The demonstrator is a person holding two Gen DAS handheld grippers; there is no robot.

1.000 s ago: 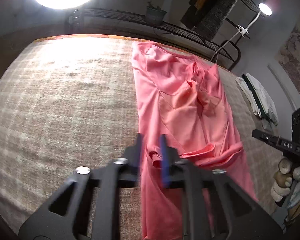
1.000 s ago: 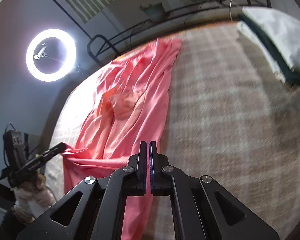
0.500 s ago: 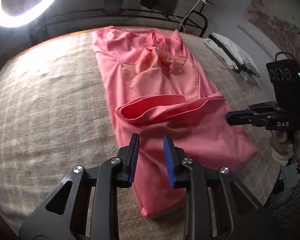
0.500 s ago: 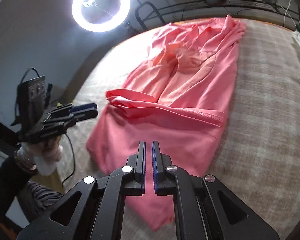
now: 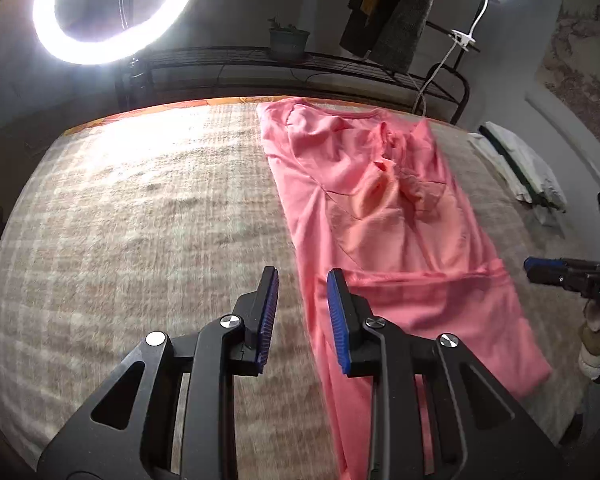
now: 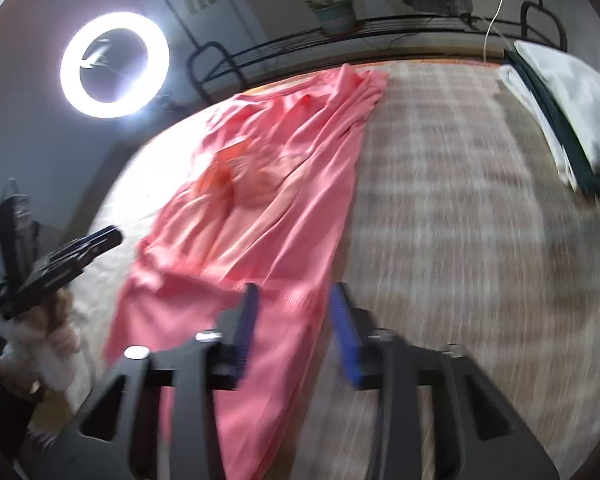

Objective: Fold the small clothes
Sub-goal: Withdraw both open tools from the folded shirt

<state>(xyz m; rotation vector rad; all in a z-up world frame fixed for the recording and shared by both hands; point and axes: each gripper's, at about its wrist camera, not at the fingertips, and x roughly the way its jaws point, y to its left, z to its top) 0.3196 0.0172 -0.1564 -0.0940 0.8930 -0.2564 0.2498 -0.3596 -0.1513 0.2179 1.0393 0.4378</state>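
A pink garment lay stretched lengthwise on a beige plaid blanket that covered the bed, its sides folded in toward the middle and its centre rumpled. A hem fold ran across it nearer the camera. In the left wrist view, the left tongs stood wide apart with nothing between them, hovering over the garment's left edge, one blue-padded finger above the blanket and the other above the pink cloth. The right tongs showed at the right border of that view, off the garment's right edge, gripped by a gloved hand.

In the right wrist view, which was blurred, the right tongs were also spread wide and held nothing; they hung over the near right edge of the garment. The left tongs appeared at the left of that view, beside the cloth's far edge, apart from it.

A lit ring light stood behind the bed. A potted plant sat on a black wire rack at the wall. Folded white cloth with a dark band rested on the blanket to the right, well apart from the garment.
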